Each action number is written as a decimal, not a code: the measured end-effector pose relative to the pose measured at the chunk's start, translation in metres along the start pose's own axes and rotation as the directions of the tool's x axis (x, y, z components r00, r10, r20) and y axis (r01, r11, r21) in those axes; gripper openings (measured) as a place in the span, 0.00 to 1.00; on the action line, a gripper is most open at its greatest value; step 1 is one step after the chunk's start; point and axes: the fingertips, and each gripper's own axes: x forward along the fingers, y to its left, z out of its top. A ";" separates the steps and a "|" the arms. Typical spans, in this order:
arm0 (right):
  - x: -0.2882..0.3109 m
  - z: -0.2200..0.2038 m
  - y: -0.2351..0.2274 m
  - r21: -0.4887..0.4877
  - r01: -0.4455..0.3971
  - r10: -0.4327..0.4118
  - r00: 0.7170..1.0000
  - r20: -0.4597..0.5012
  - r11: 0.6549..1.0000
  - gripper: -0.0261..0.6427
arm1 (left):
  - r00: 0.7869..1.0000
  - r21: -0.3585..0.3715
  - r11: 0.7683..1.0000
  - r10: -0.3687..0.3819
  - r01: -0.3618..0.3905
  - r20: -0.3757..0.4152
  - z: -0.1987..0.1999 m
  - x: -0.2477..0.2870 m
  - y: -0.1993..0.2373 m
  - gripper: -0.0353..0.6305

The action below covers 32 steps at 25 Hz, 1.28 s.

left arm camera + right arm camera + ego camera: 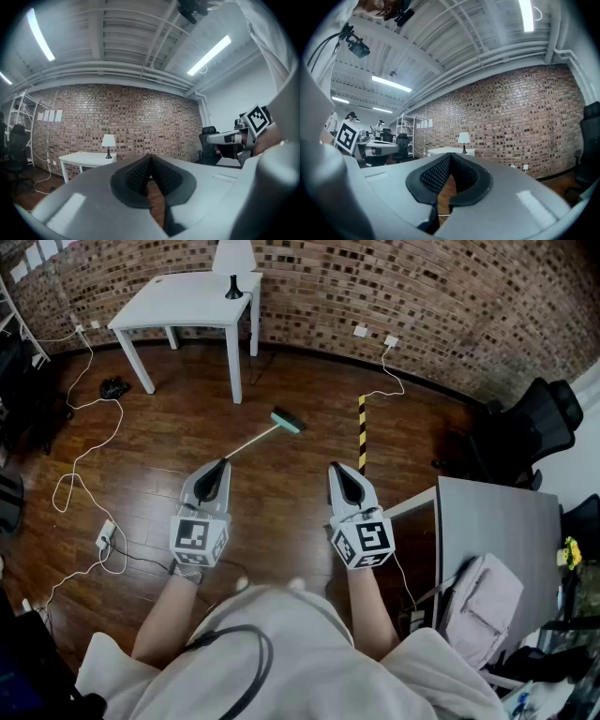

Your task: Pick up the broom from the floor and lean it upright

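Nearest the person, both grippers are held level over the wooden floor [281, 512], side by side. The left gripper [223, 463] sits at about 11 o'clock and the right gripper [336, 468] at about 1 o'clock. Each gripper view shows its ribbed pads closed tip to tip with nothing between them, so both pairs of jaws are together and empty. Just beyond the left gripper, toward 12 o'clock, the broom [255, 440] lies flat on the floor. Its teal head is at the far end, and its pale handle slants back toward 7 o'clock. In the head view the near end of the handle meets the left gripper's tip, but the left gripper view shows no handle at the jaws. A yellow-and-black striped strip [362, 432] lies on the floor at 1 o'clock, a little right of the broom head. A grey desk [497, 521] stands at 3 o'clock with a pink backpack [483, 601] against it, and a black office chair [539, 427] stands farther out at 2 o'clock. A white cable [80, 484] loops across the floor at 9 o'clock. Farthest away, at 11 o'clock, a white table [187, 296] carrying a lamp [232, 263] stands against the brick wall [422, 287].
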 end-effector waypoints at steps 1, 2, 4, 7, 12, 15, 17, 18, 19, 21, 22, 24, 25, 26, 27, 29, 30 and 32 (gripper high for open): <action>0.000 0.001 0.001 0.000 0.001 -0.001 1.000 0.001 1.000 0.06 | 1.000 0.001 1.000 -0.001 0.001 0.001 0.000 -0.001 0.001 0.06; 0.001 0.001 0.003 -0.001 0.001 -0.001 1.000 0.001 1.000 0.06 | 1.000 0.003 1.000 -0.002 0.002 0.001 0.000 -0.001 0.003 0.05; 0.003 0.003 0.008 -0.007 -0.002 0.002 1.000 0.000 1.000 0.06 | 1.000 0.005 1.000 -0.005 0.005 0.003 0.000 -0.003 0.008 0.05; 0.011 0.003 0.019 -0.011 -0.001 0.001 1.000 0.006 1.000 0.06 | 1.000 0.003 1.000 -0.007 0.007 0.007 0.001 -0.005 0.022 0.05; 0.023 0.004 0.034 -0.023 0.015 -0.015 1.000 0.008 1.000 0.06 | 1.000 -0.003 1.000 -0.013 0.013 0.016 0.004 -0.008 0.046 0.05; 0.034 0.003 0.038 -0.013 0.043 -0.043 0.999 0.018 0.999 0.06 | 1.000 0.003 1.000 -0.023 0.023 0.019 0.005 -0.004 0.063 0.05; 0.043 -0.001 0.039 -0.006 0.052 -0.052 0.999 0.011 0.999 0.06 | 1.000 0.006 1.000 -0.028 0.028 0.012 0.001 0.002 0.073 0.05; 0.047 -0.004 0.039 -0.005 0.052 -0.052 0.999 0.004 0.999 0.06 | 0.999 0.006 1.000 -0.031 0.031 0.007 -0.002 0.005 0.076 0.06; 0.052 -0.007 0.038 -0.004 0.053 -0.053 0.999 -0.001 0.999 0.06 | 0.999 0.006 0.999 -0.034 0.034 0.002 -0.005 0.010 0.079 0.05; 0.064 -0.010 0.032 0.000 0.052 -0.052 0.999 -0.005 0.999 0.06 | 0.999 0.005 0.999 -0.034 0.034 -0.007 -0.011 0.023 0.086 0.05; 0.071 -0.011 0.029 0.001 0.049 -0.049 0.999 -0.006 0.999 0.06 | 0.999 0.003 1.000 -0.031 0.031 -0.010 -0.013 0.030 0.090 0.05; 0.087 -0.016 0.019 0.009 0.045 -0.045 0.999 -0.007 0.999 0.06 | 1.000 0.001 1.000 -0.024 0.024 -0.016 -0.019 0.046 0.097 0.06; 0.096 -0.019 0.013 0.014 0.044 -0.043 0.999 -0.007 0.999 0.06 | 1.000 0.001 1.000 -0.020 0.020 -0.018 -0.021 0.056 0.101 0.05; 0.106 -0.021 0.006 0.017 0.041 -0.041 0.999 -0.008 0.999 0.06 | 1.000 0.001 1.000 -0.016 0.016 -0.020 -0.023 0.066 0.104 0.05; 0.118 -0.023 -0.001 0.020 0.036 -0.036 0.999 -0.008 0.999 0.06 | 1.000 0.001 1.000 -0.011 0.011 -0.022 -0.025 0.077 0.108 0.05; 0.143 -0.024 -0.018 0.021 0.018 -0.018 1.000 -0.011 1.000 0.06 | 1.000 0.005 1.000 0.005 -0.005 -0.028 -0.028 0.102 0.116 0.05; 0.156 -0.023 -0.026 0.019 0.005 -0.005 1.000 -0.015 1.000 0.06 | 0.999 0.006 1.000 0.018 -0.018 -0.031 -0.028 0.116 0.121 0.05; 0.185 -0.018 -0.047 0.014 -0.022 0.022 1.000 -0.020 1.000 0.06 | 0.998 0.005 0.999 0.051 -0.051 -0.030 -0.025 0.148 0.131 0.06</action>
